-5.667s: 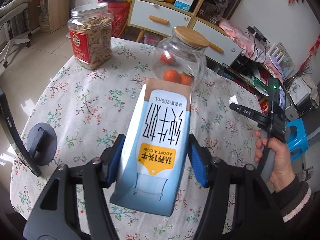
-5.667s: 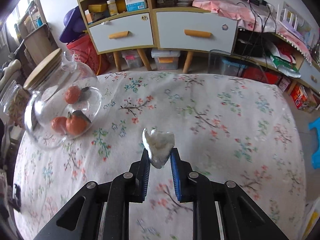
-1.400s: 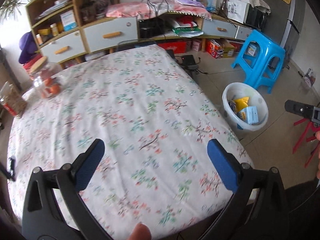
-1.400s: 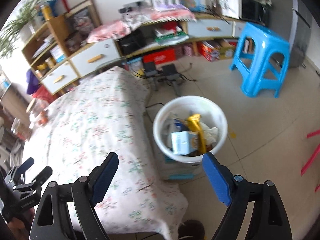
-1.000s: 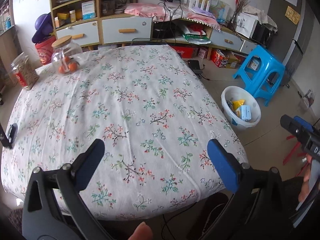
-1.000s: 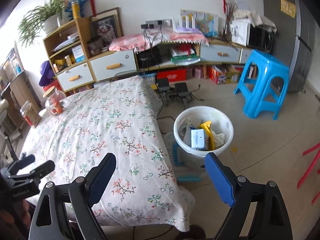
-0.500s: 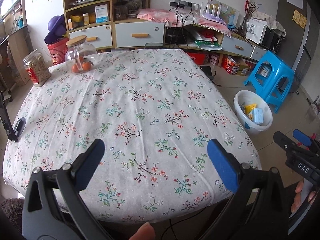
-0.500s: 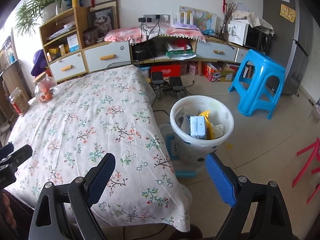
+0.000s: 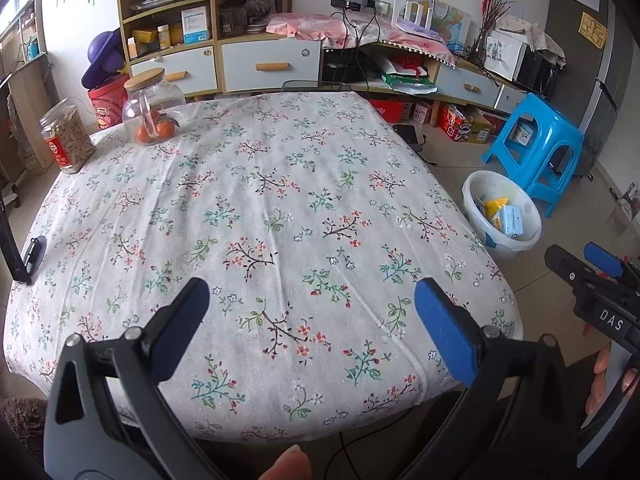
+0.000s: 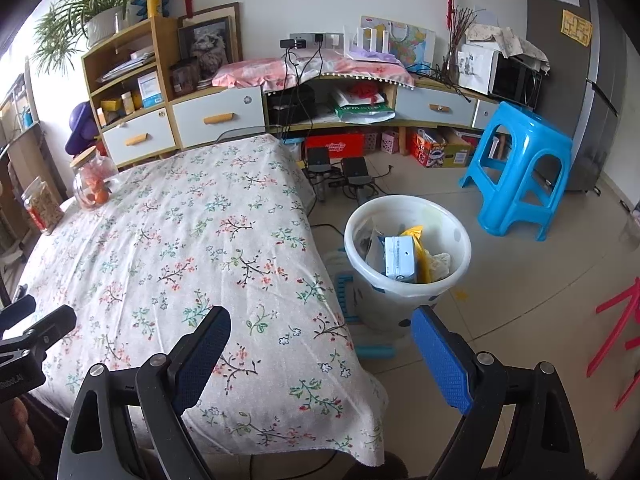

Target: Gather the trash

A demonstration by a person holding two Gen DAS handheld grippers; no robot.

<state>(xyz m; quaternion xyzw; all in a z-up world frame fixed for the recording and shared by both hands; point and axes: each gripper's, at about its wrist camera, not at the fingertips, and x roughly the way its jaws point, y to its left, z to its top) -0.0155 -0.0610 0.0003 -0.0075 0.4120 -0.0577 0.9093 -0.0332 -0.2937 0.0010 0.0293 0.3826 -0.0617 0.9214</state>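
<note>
A white trash bin (image 10: pixel 404 300) stands on the floor right of the table; inside lie a pale blue milk carton (image 10: pixel 399 258), a yellow wrapper (image 10: pixel 420 258) and crumpled white paper (image 10: pixel 440 261). The same bin (image 9: pixel 502 216) shows small at the right of the left wrist view. My left gripper (image 9: pixel 316 320) hovers open and empty over the near edge of the floral tablecloth (image 9: pixel 256 200). My right gripper (image 10: pixel 320 344) is open and empty, held above the table's corner, one blue pad near the bin's base. The right gripper (image 9: pixel 588 264) also appears at the far right of the left wrist view.
A glass jar of oranges (image 9: pixel 152 108) and a snack jar with a red label (image 9: pixel 66 140) stand at the table's far left. A blue stool (image 10: pixel 520 168) stands behind the bin. Shelves and drawers line the back wall. A black holder (image 9: pixel 34 250) lies at the left edge.
Both grippers held trash earlier and are now empty, the carton and paper lying in the bin. Over the last second both views pulled back slightly from the bin and steadied.
</note>
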